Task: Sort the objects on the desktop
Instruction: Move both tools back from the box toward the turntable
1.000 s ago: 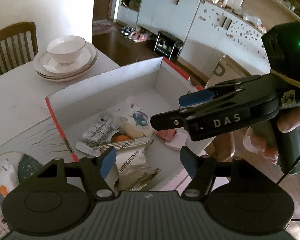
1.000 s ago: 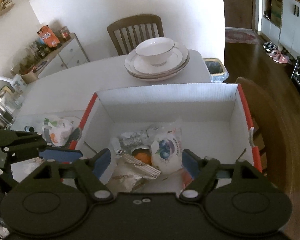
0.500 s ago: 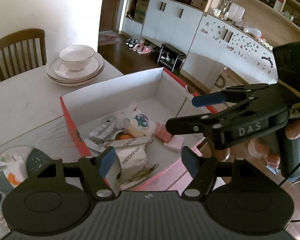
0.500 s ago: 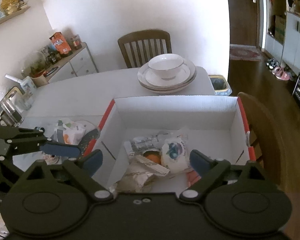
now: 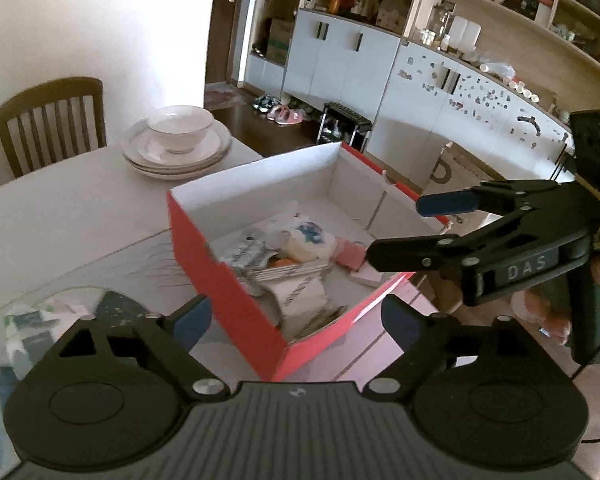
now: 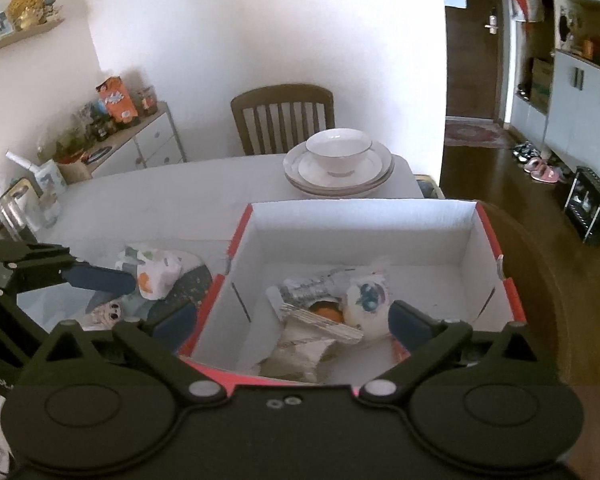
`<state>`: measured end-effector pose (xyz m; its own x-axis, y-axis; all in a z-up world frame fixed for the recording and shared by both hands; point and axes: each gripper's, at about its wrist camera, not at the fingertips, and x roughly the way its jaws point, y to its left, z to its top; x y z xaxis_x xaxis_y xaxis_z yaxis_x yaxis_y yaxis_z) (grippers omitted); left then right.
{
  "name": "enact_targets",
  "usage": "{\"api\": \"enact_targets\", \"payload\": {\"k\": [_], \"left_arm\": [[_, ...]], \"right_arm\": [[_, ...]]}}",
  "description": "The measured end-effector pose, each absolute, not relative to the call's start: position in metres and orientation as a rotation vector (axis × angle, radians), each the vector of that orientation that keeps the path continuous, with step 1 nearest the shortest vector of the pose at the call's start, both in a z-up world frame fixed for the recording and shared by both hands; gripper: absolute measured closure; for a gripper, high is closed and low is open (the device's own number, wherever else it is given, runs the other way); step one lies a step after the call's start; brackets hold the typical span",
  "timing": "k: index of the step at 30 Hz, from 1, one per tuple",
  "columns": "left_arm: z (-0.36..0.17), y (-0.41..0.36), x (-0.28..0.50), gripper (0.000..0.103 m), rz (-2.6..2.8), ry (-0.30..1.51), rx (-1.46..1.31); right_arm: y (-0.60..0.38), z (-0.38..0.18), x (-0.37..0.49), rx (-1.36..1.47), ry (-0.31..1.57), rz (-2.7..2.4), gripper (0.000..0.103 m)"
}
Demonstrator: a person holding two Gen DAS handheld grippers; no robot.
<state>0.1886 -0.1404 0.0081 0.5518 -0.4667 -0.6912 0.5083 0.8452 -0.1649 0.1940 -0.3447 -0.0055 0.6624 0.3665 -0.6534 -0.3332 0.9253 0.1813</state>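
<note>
A cardboard box (image 5: 260,172), red outside and white inside, stands on the white table (image 5: 80,208). In it lie a round white packet with blue print (image 5: 308,240), an orange piece (image 5: 284,263), a silvery packet (image 5: 242,252), a white wrapper (image 5: 300,296) and a pink pad (image 5: 352,258). My left gripper (image 5: 296,320) hangs before the box's near corner, jaws opening, nothing between them. My right gripper (image 6: 292,318) hovers over the near wall of the box (image 6: 360,220), jaws opening and empty too. It also shows from the side as the right gripper (image 5: 416,228).
Crumpled packets (image 6: 156,272) lie on a dark mat left of the box. Stacked plates with a bowl (image 6: 338,160) sit at the table's far end before a wooden chair (image 6: 284,116). Another chair back (image 6: 540,288) curves along the box's right side. A cluttered sideboard (image 6: 120,128) stands at left.
Both grippers have drawn back and slightly up from the box, which now sits farther off. Both pairs of jaws have spread wider. The box's contents lie as before.
</note>
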Motion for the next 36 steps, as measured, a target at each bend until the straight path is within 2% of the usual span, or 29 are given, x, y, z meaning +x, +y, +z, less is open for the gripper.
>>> {"api": "enact_targets", "payload": {"k": [1, 9, 36], "left_arm": [[0.008, -0.134, 0.188, 0.004, -0.571, 0.797, 0.054], [0.006, -0.079, 0.181, 0.001, -0.535, 0.772, 0.036], [-0.027, 0.116, 0.191, 0.001, -0.282, 0.788, -0.043]], "right_arm": [[-0.341, -0.005, 0.191, 0.053, 0.741, 0.387, 0.001], [-0.295, -0.008, 0.171, 0.053, 0.722, 0.363, 0.001], [-0.139, -0.031, 0.161, 0.035, 0.756, 0.37, 0.001]]}}
